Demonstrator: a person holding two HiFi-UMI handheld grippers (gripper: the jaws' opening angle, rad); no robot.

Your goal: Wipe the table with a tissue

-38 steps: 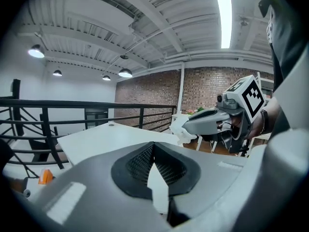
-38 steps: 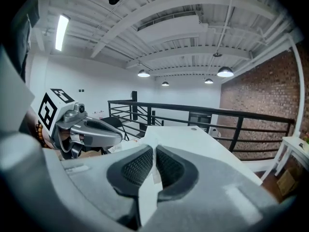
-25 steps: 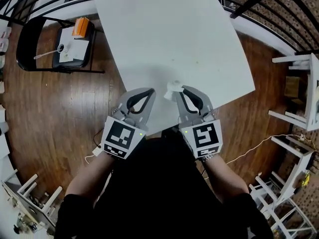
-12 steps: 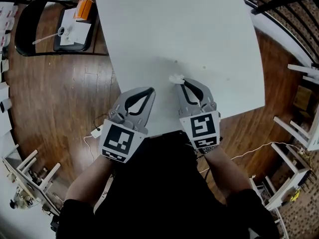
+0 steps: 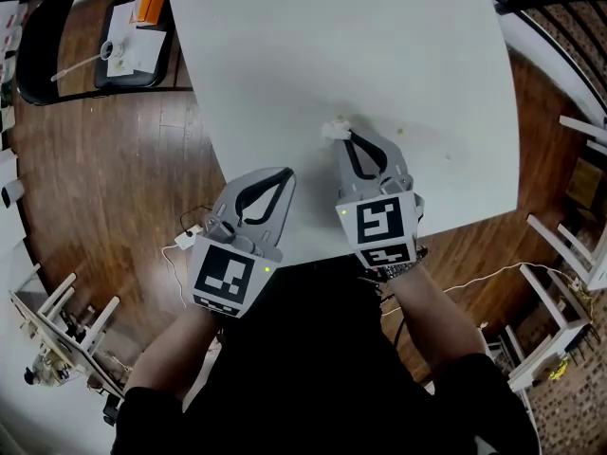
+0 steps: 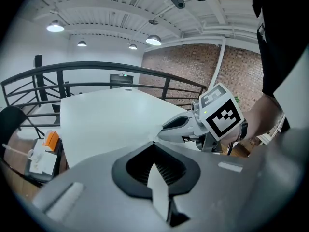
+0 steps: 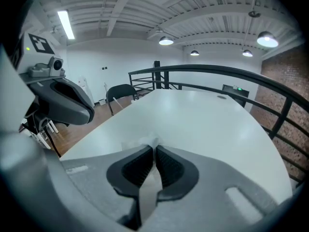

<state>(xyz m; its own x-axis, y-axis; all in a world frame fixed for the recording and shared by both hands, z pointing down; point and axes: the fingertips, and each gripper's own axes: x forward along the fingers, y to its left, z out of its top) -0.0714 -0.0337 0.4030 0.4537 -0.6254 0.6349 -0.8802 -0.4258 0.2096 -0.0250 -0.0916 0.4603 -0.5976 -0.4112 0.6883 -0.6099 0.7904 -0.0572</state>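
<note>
White tissue (image 5: 332, 129) sits at the tip of the right tongs (image 5: 343, 138), mid-frame in head view, low on the tabletop (image 5: 332, 45), ready to wipe, we reckon. Left tongs (image 5: 285, 174) idle beside.

Left gripper view: tongs pressed together, nothing btwn.

Right gripper view: tongs pinch the tissue, a small crumpled wad.

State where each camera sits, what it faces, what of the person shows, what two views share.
Head view: on the head, steeply down at the table; forearms, left gripper, right gripper.
Left gripper view: on it, across the table; right hand.
Right gripper view: on it, along jaws shut on tissue; left gripper.
Shared: table.
</note>
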